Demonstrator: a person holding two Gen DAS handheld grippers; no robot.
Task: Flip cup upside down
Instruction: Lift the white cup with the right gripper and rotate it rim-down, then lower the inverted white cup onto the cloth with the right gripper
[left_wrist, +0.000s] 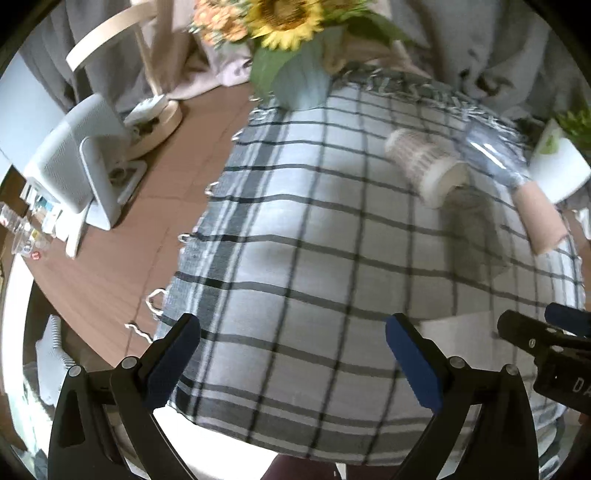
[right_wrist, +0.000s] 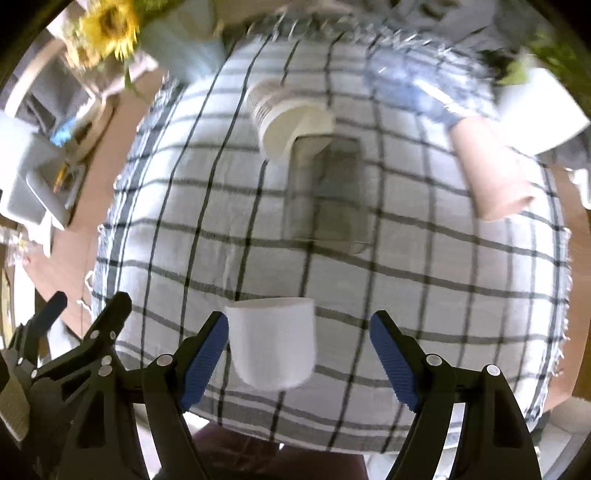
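Observation:
A white cup (right_wrist: 273, 343) stands on the checked cloth (right_wrist: 369, 266) between the fingers of my right gripper (right_wrist: 299, 354). The jaws are wide open and the left pad (right_wrist: 207, 354) is close to the cup's side; the right pad is well apart. Which end of the cup is up is unclear through blur. My left gripper (left_wrist: 291, 354) is open and empty above the near part of the cloth (left_wrist: 295, 258). The right gripper's tip (left_wrist: 535, 339) shows at the right in the left wrist view.
A ribbed paper cup (right_wrist: 288, 122) lies on its side at the back, also in the left wrist view (left_wrist: 424, 166). A tan roll with a plastic wrapper (right_wrist: 491, 170) lies at right. A sunflower vase (left_wrist: 299, 77) and a white pot (left_wrist: 554, 170) stand at the back.

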